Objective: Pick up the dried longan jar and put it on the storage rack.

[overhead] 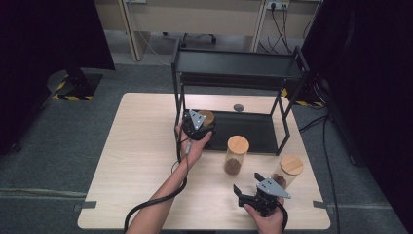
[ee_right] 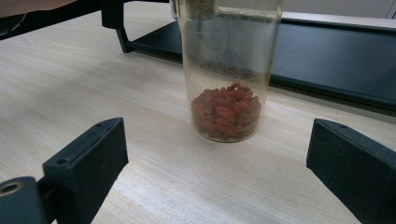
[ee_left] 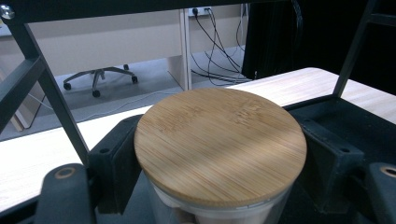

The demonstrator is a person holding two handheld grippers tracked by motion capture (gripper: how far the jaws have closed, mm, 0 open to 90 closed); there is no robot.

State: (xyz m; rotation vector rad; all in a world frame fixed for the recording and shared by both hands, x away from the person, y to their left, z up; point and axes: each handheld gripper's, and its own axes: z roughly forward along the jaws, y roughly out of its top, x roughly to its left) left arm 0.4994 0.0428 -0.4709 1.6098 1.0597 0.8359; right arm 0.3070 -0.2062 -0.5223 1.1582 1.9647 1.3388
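High view: right gripper (overhead: 253, 192) nearest, jaws spread, on pale wooden table (overhead: 141, 146); left gripper (overhead: 197, 126) at black metal rack (overhead: 234, 68).
Left gripper view: clenched on bamboo-lidded glass jar (ee_left: 219, 144).
Right gripper view: released; glass jar of red berries (ee_right: 227, 70) stands ahead, untouched.

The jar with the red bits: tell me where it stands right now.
In the high view the jar with the red bits stands mid-table, just in front of the black rack's lower shelf, with the right gripper open before it.
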